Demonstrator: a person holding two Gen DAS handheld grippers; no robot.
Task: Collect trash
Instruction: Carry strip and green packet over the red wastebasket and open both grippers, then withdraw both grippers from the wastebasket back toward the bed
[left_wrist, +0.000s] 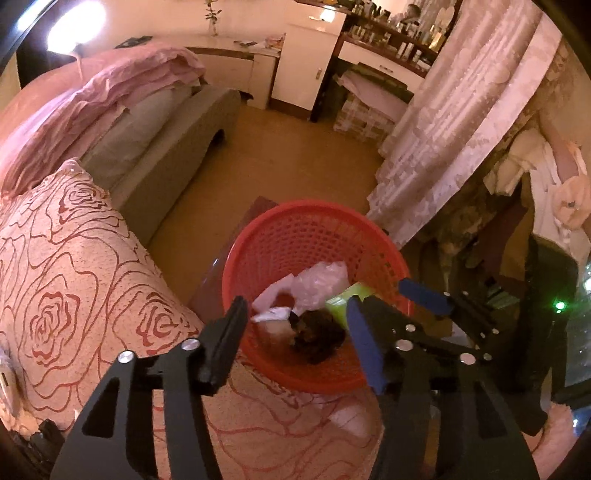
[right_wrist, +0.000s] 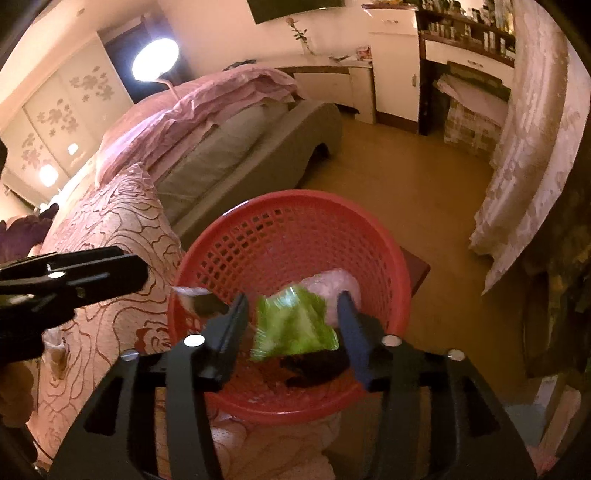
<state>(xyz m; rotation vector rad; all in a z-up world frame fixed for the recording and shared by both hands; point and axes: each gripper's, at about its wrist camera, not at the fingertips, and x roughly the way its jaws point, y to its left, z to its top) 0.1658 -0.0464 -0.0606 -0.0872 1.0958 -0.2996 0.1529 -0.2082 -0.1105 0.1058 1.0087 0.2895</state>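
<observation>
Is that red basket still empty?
No. The red basket already holds a green wrapper, crumpled clear plastic, white paper scraps and something dark at the bottom.

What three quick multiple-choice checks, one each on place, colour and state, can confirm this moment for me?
1. Where is the green wrapper?
A. On the floor
B. Over the basket, between the right gripper's fingers
C. On the bed

2. What colour is the basket?
A. Blue
B. White
C. Red

3. How does the left gripper stand?
A. Open, holding nothing
B. Shut on a bottle
C. Shut on the basket rim

Key: 1 B, the blurred wrapper shows between the right gripper fingers above the basket; 2 C, its mesh wall is red; 3 A, its fingers stand apart with only the basket's contents behind.
</observation>
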